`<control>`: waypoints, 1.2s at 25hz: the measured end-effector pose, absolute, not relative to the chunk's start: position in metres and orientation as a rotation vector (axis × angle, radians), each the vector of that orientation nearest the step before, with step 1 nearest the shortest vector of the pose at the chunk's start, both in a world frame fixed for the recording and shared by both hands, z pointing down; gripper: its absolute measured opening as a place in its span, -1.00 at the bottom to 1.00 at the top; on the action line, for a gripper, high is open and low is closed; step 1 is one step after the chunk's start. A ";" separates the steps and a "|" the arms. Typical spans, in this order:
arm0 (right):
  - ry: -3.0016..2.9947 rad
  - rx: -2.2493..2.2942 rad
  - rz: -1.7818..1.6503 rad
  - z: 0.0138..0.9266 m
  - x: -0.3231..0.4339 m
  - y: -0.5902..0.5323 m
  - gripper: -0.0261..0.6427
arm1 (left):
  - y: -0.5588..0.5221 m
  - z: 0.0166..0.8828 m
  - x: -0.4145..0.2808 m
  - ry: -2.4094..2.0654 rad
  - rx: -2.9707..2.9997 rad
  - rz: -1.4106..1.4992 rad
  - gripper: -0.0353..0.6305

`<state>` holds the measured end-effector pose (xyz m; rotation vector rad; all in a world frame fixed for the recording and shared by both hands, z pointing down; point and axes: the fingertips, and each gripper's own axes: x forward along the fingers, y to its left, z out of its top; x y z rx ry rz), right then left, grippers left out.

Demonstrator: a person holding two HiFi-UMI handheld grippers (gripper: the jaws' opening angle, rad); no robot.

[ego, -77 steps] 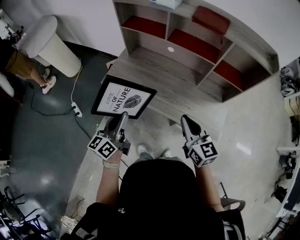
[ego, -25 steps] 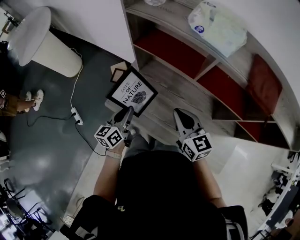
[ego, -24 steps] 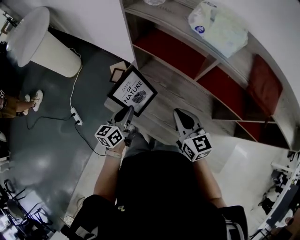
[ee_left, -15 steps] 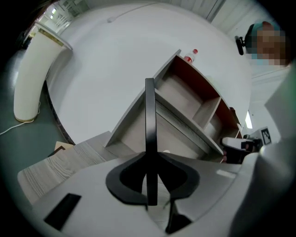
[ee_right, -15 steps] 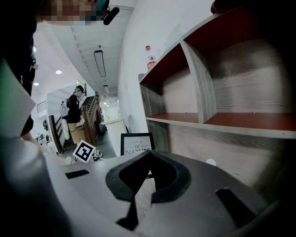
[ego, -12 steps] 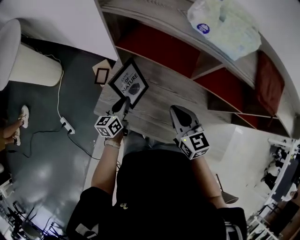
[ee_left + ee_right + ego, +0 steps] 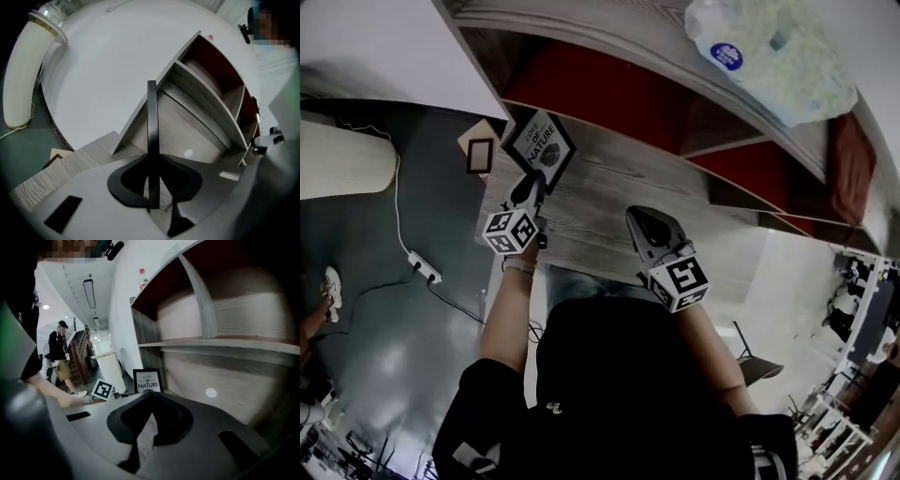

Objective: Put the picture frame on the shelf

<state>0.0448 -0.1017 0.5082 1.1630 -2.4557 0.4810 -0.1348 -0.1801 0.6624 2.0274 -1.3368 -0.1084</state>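
Between the jaws of the left tongs (image 7: 152, 165), clamped by its lower edge, a black rectangular picture frame (image 7: 152, 112) reading "LOVE OF NATURE" stands upright over the grey wood-grain desk (image 7: 609, 202). Just beyond is a grey wooden shelf with red back panels (image 7: 614, 89). To the right, the right tongs (image 7: 640, 221) hover, pinched together and empty.

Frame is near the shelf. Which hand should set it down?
Left. The left gripper clamps the picture frame upright over the shelf ledge, so it probably only needs lowering. The right gripper holds nothing and sits apart from the frame.
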 end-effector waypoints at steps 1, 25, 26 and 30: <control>-2.452 1.162 0.483 0.511 0.043 -0.105 -0.93 | -0.184 0.666 -0.136 -1.344 2.031 -0.103 -0.66; -2.382 1.105 0.494 0.543 0.038 -0.114 -0.93 | -0.243 0.702 -0.126 -1.543 2.107 -0.063 -0.66; -2.379 1.104 0.492 0.543 0.039 -0.113 -0.93 | -0.245 0.704 -0.126 -1.556 2.106 -0.058 -0.66; -2.366 1.106 0.490 0.545 0.044 -0.111 -0.93 | -0.255 0.707 -0.126 -1.607 2.110 -0.040 -0.66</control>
